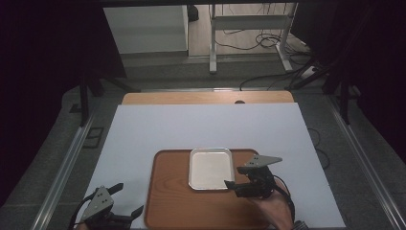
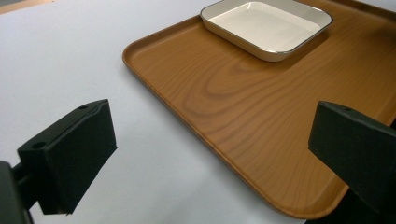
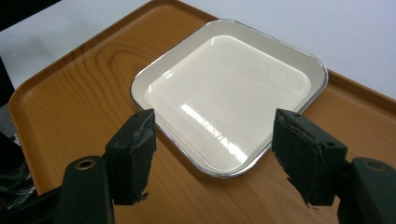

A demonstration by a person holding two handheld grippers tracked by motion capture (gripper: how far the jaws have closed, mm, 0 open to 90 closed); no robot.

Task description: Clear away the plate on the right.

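A white square dish with a thin metal rim sits at the far middle of a wooden tray on the white table cover. My right gripper is open at the dish's near right corner, a hand behind it. In the right gripper view the jaws stand wide apart on either side of the dish's near corner, not touching it, over the tray. My left gripper is open and empty at the tray's near left corner. Its own view looks across the tray to the dish.
A wooden table edge shows beyond the white cover. Metal rails run along both sides of the table. A desk frame and cables stand on the floor behind.
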